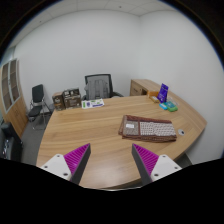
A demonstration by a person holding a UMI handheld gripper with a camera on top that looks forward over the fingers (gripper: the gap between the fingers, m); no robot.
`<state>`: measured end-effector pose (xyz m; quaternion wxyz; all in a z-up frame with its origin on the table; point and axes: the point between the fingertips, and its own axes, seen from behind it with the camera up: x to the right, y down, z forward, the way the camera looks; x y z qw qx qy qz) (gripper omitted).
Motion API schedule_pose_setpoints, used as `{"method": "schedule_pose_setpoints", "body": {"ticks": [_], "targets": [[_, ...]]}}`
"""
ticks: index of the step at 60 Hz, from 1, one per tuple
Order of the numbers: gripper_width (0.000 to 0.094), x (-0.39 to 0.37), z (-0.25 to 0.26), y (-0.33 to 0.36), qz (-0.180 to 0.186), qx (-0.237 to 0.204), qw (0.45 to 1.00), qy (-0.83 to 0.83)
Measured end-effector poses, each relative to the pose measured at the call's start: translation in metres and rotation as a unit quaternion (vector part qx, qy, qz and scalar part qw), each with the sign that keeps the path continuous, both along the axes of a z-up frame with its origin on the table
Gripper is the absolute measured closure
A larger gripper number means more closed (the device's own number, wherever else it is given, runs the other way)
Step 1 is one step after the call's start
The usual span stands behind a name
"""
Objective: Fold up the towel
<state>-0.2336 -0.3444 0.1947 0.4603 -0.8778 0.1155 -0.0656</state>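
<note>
Gripper view: looks down over a big wooden desk (90, 135) in an office.
Jaws: the gripper (110, 160) is wide open and holds nothing; bare wood shows between its two fingers.
Pads: two purple pads, one on each finger (76, 158).
Open room: lots of bare desk just ahead of the fingers and off to the left side.
Towel: one towel (150, 127), brown and white, lies flat on the desk beyond the right finger, well apart from it.
Towel edges: its near edge is straight; its right end is close to the desk's right edge.
Desk edge: the desk has a rounded rim all around.
Far things: papers (94, 103) at the far rim, and a purple thing (163, 94) at the far right.
Chairs: two, one black chair (98, 86) behind the desk and one chair (38, 98) by the left wall.
</note>
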Motion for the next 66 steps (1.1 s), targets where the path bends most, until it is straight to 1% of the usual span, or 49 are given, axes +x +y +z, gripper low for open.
{"method": "schedule_pose_setpoints", "body": {"ticks": [7,16,20,30,35,40,41,43,49,51,54,57,62,66], "targets": [[0.0074,0.047,-0.042,0.082,-0.032,-0.009,0.999,-0.001],[0.0078,0.105,-0.099,0.164,-0.072,-0.027,0.997,-0.011],[0.0077,0.131,-0.125,0.187,-0.087,-0.046,0.995,-0.013],[0.0093,0.161,-0.176,0.229,-0.130,-0.072,0.989,-0.001],[0.0120,0.168,-0.191,0.242,-0.137,-0.082,0.987,0.003],[0.0187,0.170,-0.207,0.245,-0.135,-0.104,0.985,-0.003],[0.0201,0.170,-0.204,0.247,-0.133,-0.100,0.986,-0.007],[0.0261,0.171,-0.204,0.248,-0.131,-0.101,0.986,-0.013],[0.0463,0.166,-0.205,0.253,-0.106,-0.105,0.989,-0.009],[0.0577,0.167,-0.205,0.254,-0.099,-0.109,0.989,-0.012],[0.0839,0.179,-0.205,0.250,-0.111,-0.115,0.987,-0.035],[0.0850,0.179,-0.204,0.251,-0.110,-0.113,0.987,-0.034],[0.0867,0.179,-0.203,0.251,-0.094,-0.120,0.987,-0.042],[0.0878,0.177,-0.199,0.254,-0.093,-0.108,0.990,-0.022]]}}
